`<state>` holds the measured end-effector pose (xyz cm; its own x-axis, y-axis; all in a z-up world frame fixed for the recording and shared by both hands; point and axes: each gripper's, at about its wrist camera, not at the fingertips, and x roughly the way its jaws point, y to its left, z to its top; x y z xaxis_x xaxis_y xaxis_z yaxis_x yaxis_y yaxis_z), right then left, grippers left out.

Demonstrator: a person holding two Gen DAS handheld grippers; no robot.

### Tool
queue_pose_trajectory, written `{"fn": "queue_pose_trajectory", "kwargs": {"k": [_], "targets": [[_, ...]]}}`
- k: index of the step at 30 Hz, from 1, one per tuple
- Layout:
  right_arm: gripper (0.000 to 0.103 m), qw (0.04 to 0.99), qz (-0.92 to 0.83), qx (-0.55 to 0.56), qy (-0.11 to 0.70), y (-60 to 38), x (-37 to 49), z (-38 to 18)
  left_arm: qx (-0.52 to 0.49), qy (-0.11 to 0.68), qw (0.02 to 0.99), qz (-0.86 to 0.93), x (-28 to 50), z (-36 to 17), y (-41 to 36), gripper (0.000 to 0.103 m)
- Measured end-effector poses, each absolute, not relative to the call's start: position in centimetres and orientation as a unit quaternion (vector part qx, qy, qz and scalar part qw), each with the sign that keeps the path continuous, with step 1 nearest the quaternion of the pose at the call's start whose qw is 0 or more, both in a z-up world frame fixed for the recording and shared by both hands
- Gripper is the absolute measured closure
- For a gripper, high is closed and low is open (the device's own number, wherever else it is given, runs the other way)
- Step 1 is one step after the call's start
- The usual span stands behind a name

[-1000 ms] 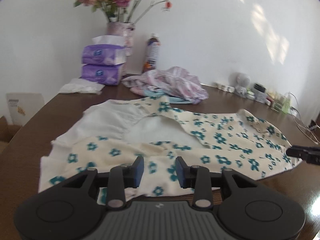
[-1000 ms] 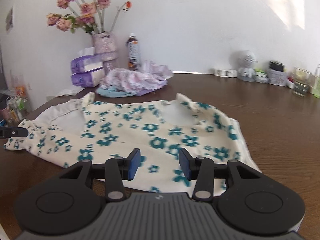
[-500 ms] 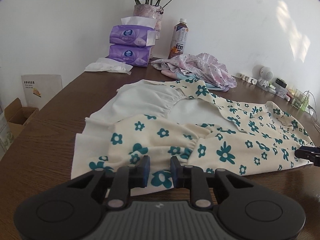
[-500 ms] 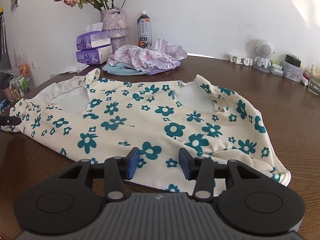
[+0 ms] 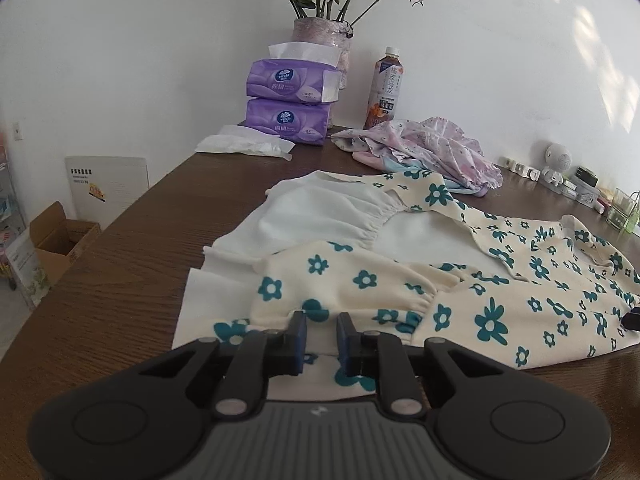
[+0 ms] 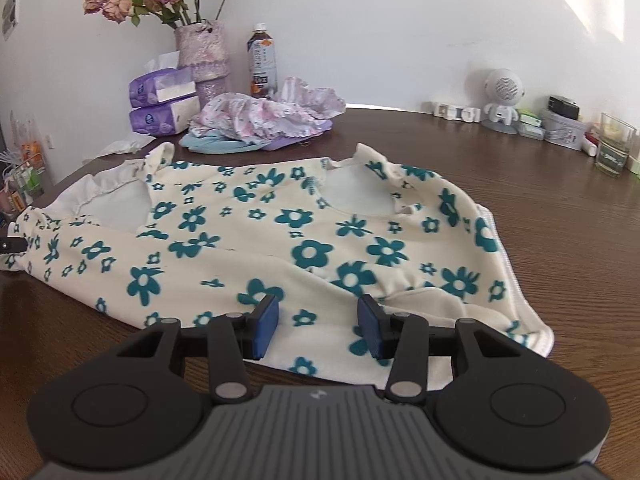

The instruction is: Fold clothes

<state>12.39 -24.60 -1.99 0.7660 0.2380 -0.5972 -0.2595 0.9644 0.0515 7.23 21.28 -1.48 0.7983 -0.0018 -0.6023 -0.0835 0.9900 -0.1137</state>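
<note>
A cream garment with teal flowers [image 5: 400,280] [image 6: 304,240] lies spread flat on the brown table [image 5: 120,280], with its white inside showing at the left end. My left gripper [image 5: 322,338] sits at the garment's near left hem, its jaws drawn close with the fabric edge pinched between them. My right gripper [image 6: 318,322] hovers over the near right hem, open wide, with cloth lying under the gap. A tip of the right gripper [image 5: 632,320] shows at the edge of the left wrist view, and a tip of the left gripper [image 6: 12,244] at the left edge of the right wrist view.
A heap of pink and lilac clothes [image 5: 424,148] [image 6: 264,120] lies behind the garment. Two purple tissue packs [image 5: 288,104], a flower vase [image 5: 320,40] and a drink bottle [image 5: 384,88] stand by the wall. Small items and a glass [image 6: 614,148] line the back right.
Both grippers dropped low and came in toward the garment's near hem. The left jaws narrowed from wide apart to close on the fabric edge. The right jaws stayed open.
</note>
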Motion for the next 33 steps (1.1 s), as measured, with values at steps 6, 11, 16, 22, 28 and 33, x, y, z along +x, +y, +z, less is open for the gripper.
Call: {"fn": "queue_pose_trajectory", "kwargs": {"k": [6, 11, 16, 22, 28, 33], "targets": [[0.064, 0.945, 0.101, -0.018, 0.311, -26.4, 12.1, -1.7, -0.083, 0.318, 0.944, 0.034, 7.3, -1.5, 22.5, 0.088], [0.065, 0.947, 0.083, -0.018, 0.311, -27.8, 12.1, -1.9, -0.084, 0.318, 0.944, 0.036, 7.3, -1.6, 22.8, 0.092], [0.064, 0.953, 0.073, -0.016, 0.295, -28.4, 11.6, -1.0, -0.085, 0.317, 0.944, 0.036, 7.2, -1.6, 22.8, 0.092], [0.052, 0.963, 0.053, -0.002, 0.265, -30.0, 10.6, 1.5, -0.119, 0.287, 0.950, 0.031, 5.8, 0.2, 23.2, 0.063], [0.022, 0.975, 0.025, 0.013, 0.221, -32.1, 10.7, 4.9, -0.122, 0.213, 0.968, 0.060, 5.1, 5.2, 23.4, 0.011], [0.001, 0.978, 0.046, 0.025, 0.204, -32.8, 13.7, 7.9, -0.110, 0.198, 0.974, 0.018, 8.0, 8.9, 22.5, 0.008]]}}
